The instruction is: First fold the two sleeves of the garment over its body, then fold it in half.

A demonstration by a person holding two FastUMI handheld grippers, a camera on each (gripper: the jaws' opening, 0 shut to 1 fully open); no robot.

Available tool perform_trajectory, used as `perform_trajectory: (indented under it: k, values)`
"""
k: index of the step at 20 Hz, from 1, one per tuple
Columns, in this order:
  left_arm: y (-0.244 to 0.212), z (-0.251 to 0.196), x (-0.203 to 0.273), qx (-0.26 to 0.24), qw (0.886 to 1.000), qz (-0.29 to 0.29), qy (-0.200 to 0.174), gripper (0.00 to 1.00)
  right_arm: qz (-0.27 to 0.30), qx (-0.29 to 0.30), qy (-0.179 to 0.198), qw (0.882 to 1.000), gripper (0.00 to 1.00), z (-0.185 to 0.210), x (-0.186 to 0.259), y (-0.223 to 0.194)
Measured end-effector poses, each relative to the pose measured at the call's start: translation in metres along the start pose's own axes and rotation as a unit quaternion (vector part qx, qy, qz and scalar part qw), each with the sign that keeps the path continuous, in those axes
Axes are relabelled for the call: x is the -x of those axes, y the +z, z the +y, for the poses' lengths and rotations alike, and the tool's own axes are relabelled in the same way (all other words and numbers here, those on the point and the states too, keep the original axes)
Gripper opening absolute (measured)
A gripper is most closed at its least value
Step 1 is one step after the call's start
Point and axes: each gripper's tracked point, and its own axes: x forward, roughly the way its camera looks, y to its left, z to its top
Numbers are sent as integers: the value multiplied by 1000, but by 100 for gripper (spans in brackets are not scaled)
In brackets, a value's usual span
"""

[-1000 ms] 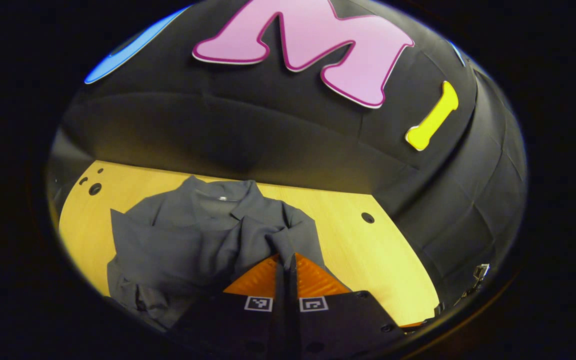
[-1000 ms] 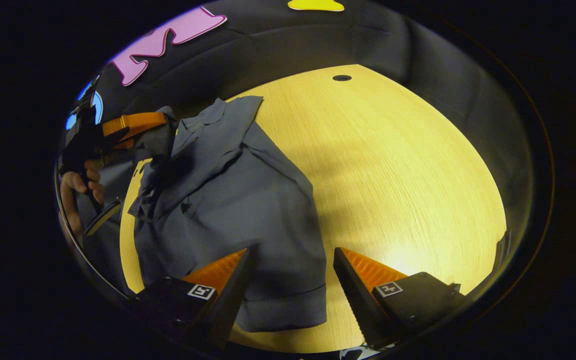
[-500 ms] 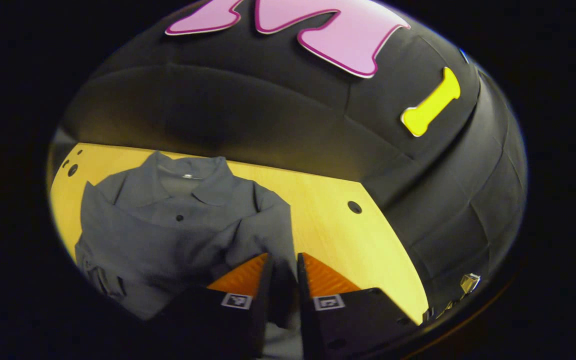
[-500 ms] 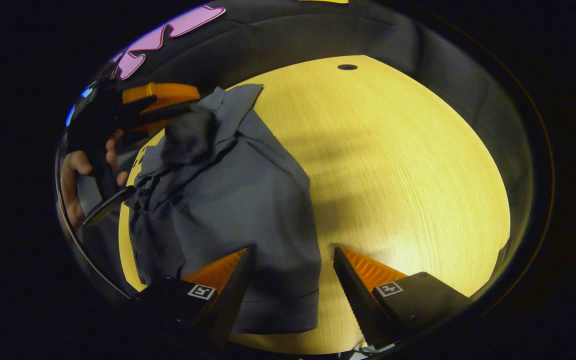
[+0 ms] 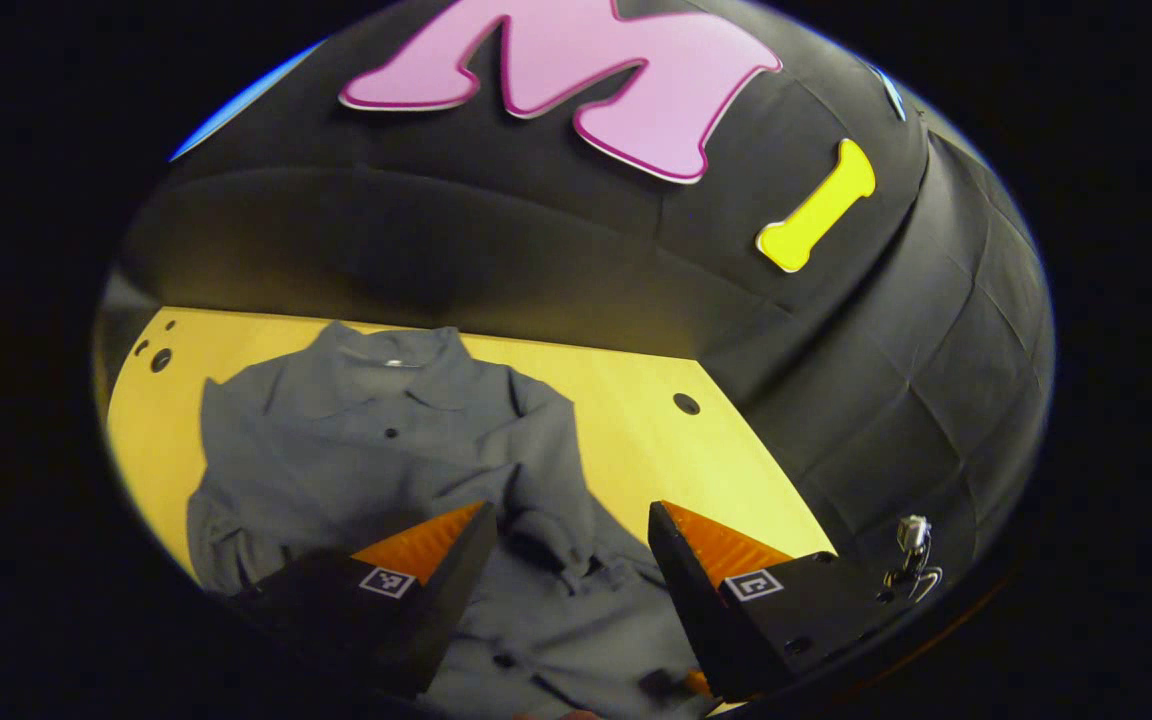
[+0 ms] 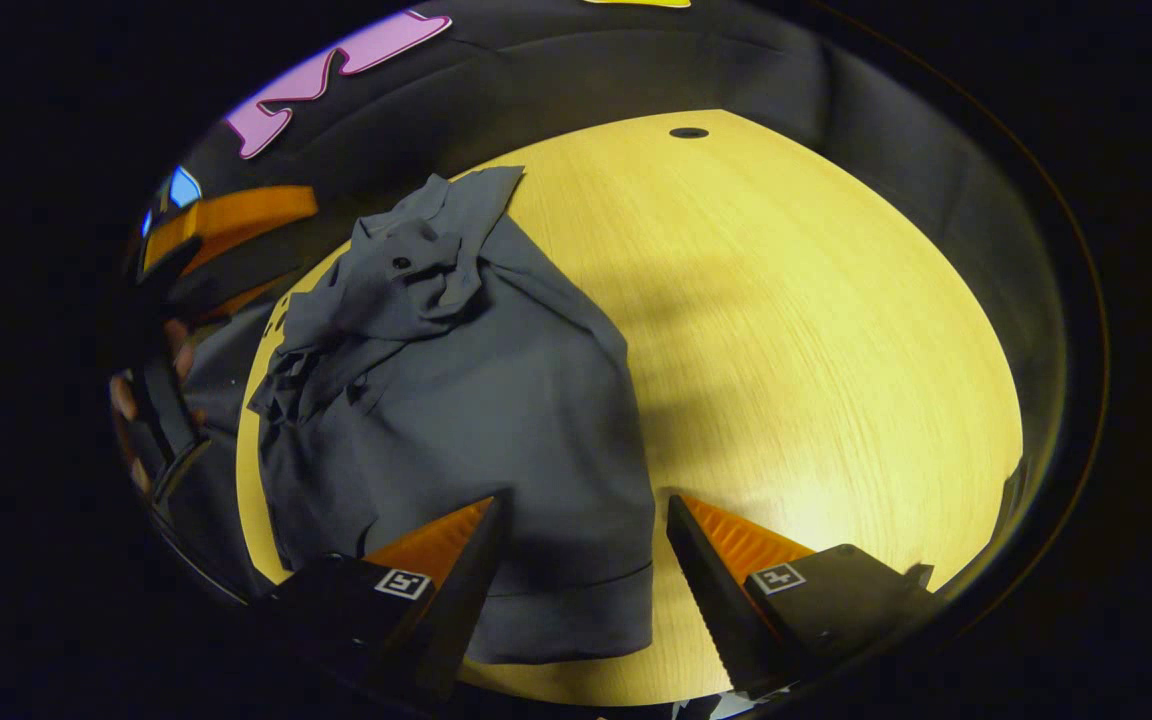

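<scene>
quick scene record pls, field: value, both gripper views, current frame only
garment: dark grey collared shirt, lying on the table
sleeve: one sleeve lies folded over the body, rumpled
table: light wood, round holes near the edges
left gripper: open, fingers apart above the folded sleeve, holding nothing
right gripper: open, fingers either side of the shirt's edge, not clamped
task stage: fold in half not yet done

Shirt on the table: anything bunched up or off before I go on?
Yes. The sleeve just folded over the grey shirt lies crumpled in a lump near the collar, not flat. The shirt's near hem lies smooth on the wooden table. Both grippers, left and right, are open.
</scene>
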Motion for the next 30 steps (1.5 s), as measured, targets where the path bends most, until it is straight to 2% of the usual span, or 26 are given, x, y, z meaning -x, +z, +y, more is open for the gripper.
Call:
perform_trajectory:
  k: [2,3,5,8,11,14,15,16,18,19,20,22,26,28,30]
  values:
    - [-22,25,42,15,1000,13,-4,92,0,-20,5,1000,99,1,0,1]
    - [-32,40,61,26,1000,14,3,96,7,-31,11,999,99,5,0,-2]
    - [-53,74,97,56,998,12,30,96,15,-39,14,999,99,11,3,-8]
    - [-103,134,143,82,992,25,90,96,24,-27,11,999,99,25,3,-17]
    - [-148,166,177,93,987,43,121,96,34,-6,15,999,99,45,4,-27]
    - [-191,194,202,81,983,63,152,96,49,28,20,998,99,67,3,-37]
    - [-200,200,208,76,981,69,162,92,54,41,20,997,99,74,3,-42]
    - [-208,204,211,72,980,74,173,96,60,56,16,996,99,79,2,-47]
    - [-223,212,214,70,976,85,185,96,70,88,0,994,99,83,-3,-54]
    - [-228,214,213,71,975,90,189,92,71,102,-9,992,99,87,-6,-56]
    - [-232,214,213,72,974,93,192,96,71,116,-16,991,99,88,-8,-56]
    - [-238,210,209,76,974,100,190,96,70,141,-30,987,100,90,-11,-60]
    - [-243,212,206,70,969,105,210,97,65,181,-60,979,99,89,-16,-65]
    - [-246,213,202,42,966,114,226,97,56,212,-69,973,99,92,-17,-65]
    - [-252,212,201,-8,963,133,233,94,51,205,-67,975,98,93,-18,-65]
